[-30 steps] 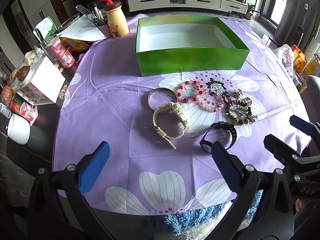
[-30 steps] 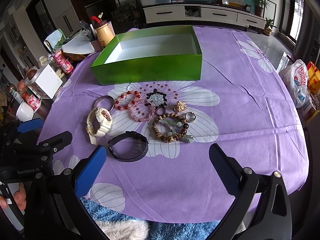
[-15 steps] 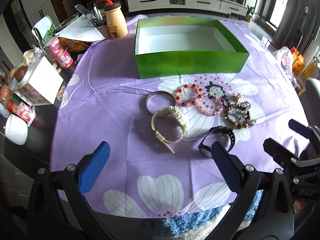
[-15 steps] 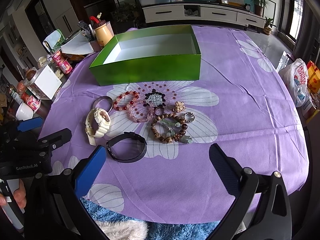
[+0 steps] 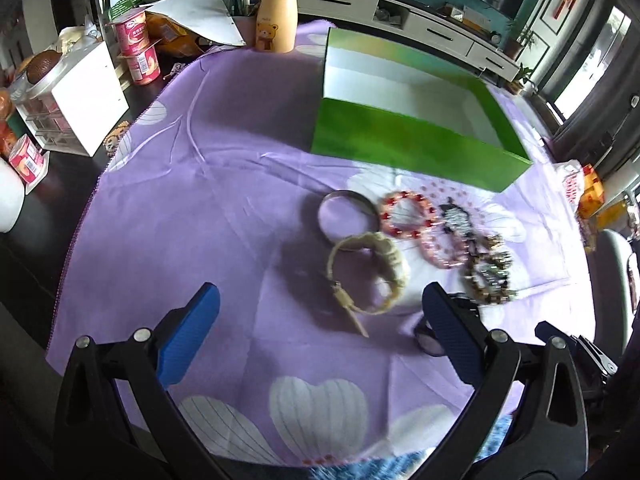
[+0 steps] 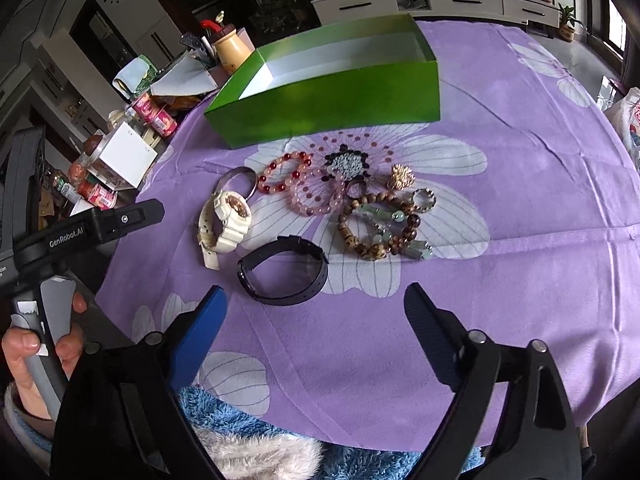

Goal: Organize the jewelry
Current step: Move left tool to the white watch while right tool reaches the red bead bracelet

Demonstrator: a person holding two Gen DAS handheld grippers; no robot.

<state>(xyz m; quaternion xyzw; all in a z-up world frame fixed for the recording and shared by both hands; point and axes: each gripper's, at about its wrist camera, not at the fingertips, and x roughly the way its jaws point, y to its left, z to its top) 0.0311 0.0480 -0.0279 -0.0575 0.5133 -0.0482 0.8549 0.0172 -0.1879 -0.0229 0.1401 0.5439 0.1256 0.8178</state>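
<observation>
An open green box stands at the back of the purple flowered cloth. In front of it lie a cream watch, a metal bangle, a red-and-pink bead bracelet, a pink bead bracelet, a brown bead bracelet and a black band. My left gripper is open and empty, just short of the cream watch. My right gripper is open and empty, just short of the black band.
A bear bottle, yoghurt cups, a white box and papers crowd the table's left side. Small rings and a gold brooch lie among the bracelets. A blue fluffy sleeve lies at the near edge.
My left gripper has moved forward and swung left, closer to the cream watch. My right gripper has moved forward toward the black band. Nothing on the cloth has moved.
</observation>
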